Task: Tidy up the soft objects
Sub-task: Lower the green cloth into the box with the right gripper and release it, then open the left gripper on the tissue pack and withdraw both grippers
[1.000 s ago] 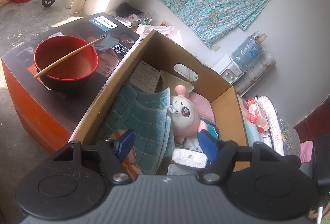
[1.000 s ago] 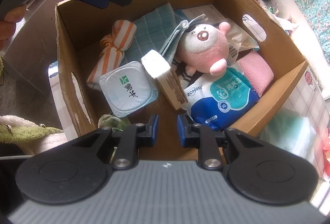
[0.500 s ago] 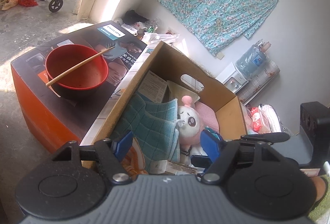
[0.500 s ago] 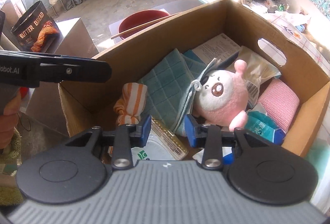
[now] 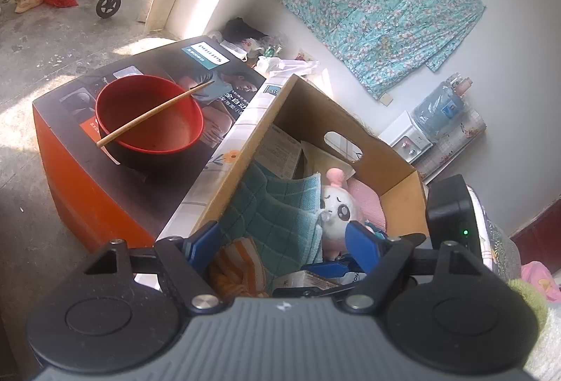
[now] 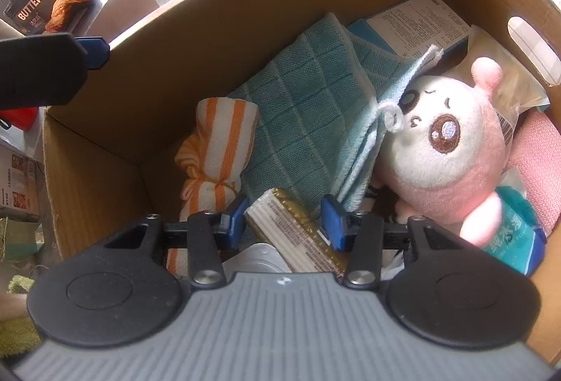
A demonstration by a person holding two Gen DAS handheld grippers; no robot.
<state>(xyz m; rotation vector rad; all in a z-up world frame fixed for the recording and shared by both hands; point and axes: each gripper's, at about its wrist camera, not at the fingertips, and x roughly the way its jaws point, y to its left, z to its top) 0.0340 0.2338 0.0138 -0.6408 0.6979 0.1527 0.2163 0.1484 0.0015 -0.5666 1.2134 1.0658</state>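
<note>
Two hand-held grippers work over an open cardboard box (image 6: 245,12) packed with soft things. The right hand-held gripper (image 6: 285,221) points steeply down into the box, its blue-padded jaws opening, with a gold-edged packet (image 6: 298,237) lying between them; the pads do not visibly press on it, so nothing is grasped. Just left of that gripper lies a rolled orange-and-white striped cloth (image 6: 214,149), tied with a cord, against the box's near corner. A teal quilted towel (image 6: 308,107) is draped across the middle of the box, its edge touching a pink-and-white plush toy (image 6: 445,149) that lies on its back to the right. Beside the plush sit a pink knitted cloth (image 6: 536,149) and a blue-green tissue pack (image 6: 515,226), and a printed leaflet (image 6: 424,19) leans at the far wall. The left hand-held gripper (image 5: 280,244) hovers above the box's near rim, its jaws spread wide and opening, holding nothing; in its view the towel (image 5: 277,209) and the plush (image 5: 338,209) show beyond the fingertips. Next to the box, a red bowl (image 5: 150,121) with a wooden stick (image 5: 154,114) laid across it rests on a large printed carton (image 5: 87,177) on the floor.
</note>
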